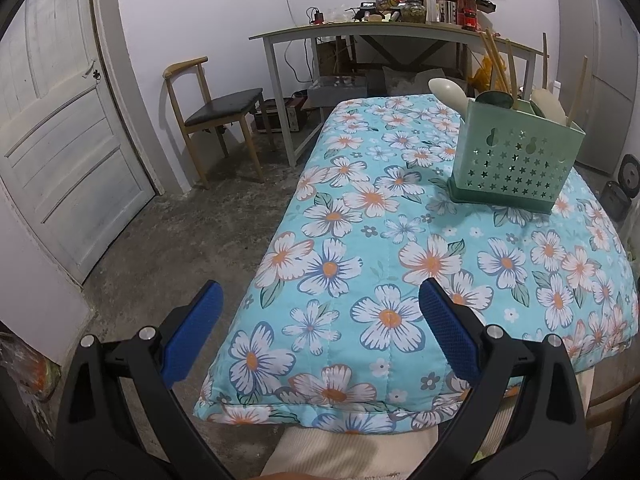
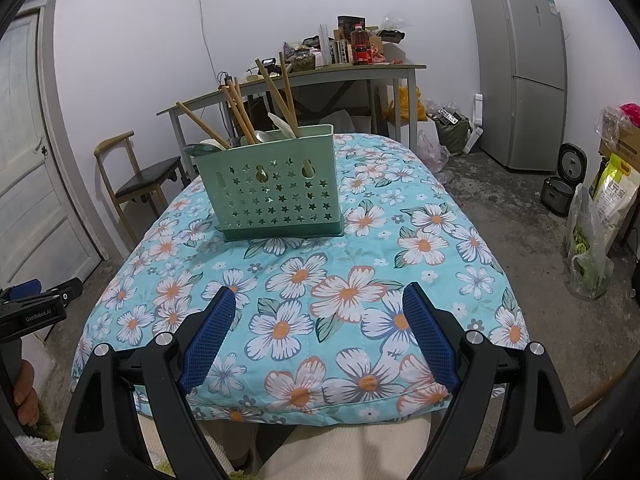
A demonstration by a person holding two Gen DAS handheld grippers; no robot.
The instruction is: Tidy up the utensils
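A green utensil caddy with star-shaped holes stands upright on the floral blue cloth. It holds several wooden chopsticks and pale spoons. In the left wrist view the caddy is at the right, far from me, with chopsticks and a spoon sticking out. My left gripper is open and empty over the cloth's near left edge. My right gripper is open and empty above the near part of the cloth. The left gripper also shows in the right wrist view, at the far left.
A wooden chair and a door are at the left. A cluttered desk stands behind. A fridge, a rice cooker and bags are at the right. My legs are under the cloth's near edge.
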